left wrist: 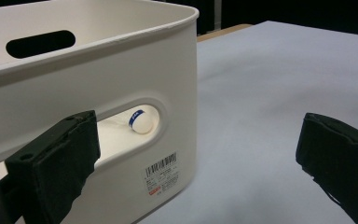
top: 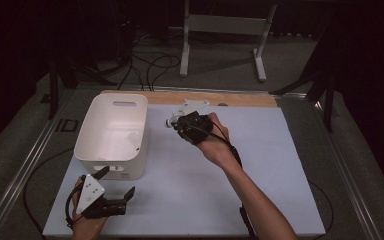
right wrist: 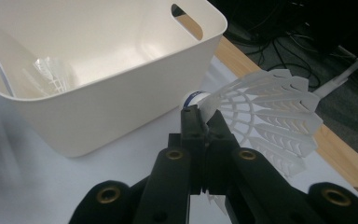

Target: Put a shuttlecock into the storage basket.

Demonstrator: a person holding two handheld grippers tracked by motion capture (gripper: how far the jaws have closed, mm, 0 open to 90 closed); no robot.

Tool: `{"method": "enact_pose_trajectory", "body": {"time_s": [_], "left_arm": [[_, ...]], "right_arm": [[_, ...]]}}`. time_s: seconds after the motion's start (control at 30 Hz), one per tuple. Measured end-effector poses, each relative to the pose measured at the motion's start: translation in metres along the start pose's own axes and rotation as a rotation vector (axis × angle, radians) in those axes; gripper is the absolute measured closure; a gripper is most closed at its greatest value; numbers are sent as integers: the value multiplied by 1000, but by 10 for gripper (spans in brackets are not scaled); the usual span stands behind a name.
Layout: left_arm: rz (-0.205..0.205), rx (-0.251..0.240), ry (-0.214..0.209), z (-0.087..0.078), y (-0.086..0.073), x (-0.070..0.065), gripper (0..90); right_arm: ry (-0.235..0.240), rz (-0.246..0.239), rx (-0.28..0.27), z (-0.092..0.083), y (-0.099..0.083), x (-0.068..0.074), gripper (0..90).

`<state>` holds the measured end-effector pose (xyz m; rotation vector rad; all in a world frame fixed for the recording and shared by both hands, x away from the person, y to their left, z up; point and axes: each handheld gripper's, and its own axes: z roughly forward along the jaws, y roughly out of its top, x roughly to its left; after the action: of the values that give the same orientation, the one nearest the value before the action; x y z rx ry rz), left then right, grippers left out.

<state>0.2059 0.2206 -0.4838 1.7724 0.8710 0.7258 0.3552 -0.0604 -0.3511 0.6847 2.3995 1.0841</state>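
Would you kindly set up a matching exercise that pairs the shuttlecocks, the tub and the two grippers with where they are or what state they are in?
Things:
1. left gripper
2. right gripper
3. white tub
4. shuttlecock with blue band

States or places:
A. lying inside the tub, seen through its handle slot
B. shut on a white shuttlecock
C. open, holding nothing
D. standing on the table's left side

Pairs: 1-C, 2-B, 3-D, 4-A

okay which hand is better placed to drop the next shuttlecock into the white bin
Right. The right gripper is shut on a shuttlecock just beside the white bin. The left gripper is open and holds nothing.
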Motion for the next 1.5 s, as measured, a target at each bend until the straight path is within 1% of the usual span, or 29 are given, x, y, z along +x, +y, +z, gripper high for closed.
{"method": "enact_pose_trajectory", "body": {"time_s": [0.27,0.3,0.53,0.73,1.1,1.5], "left_arm": [[-1,0,0,0,0,0,3],[-1,0,0,0,0,0,3],[0,1,-1,0,0,0,3],[1,2,-2,0,0,0,3],[1,0,0,0,0,0,3],[2,3,0,0,0,0,3]], "right_arm": [[-4,1,-6,-1,3,-1,891],[-5,-3,-13,-1,7,-2,891],[-12,4,-17,-1,10,-3,891],[-11,-4,-19,-1,15,-3,891],[-12,0,-23,1,19,-6,891],[-11,2,-40,0,25,-7,891]]}}
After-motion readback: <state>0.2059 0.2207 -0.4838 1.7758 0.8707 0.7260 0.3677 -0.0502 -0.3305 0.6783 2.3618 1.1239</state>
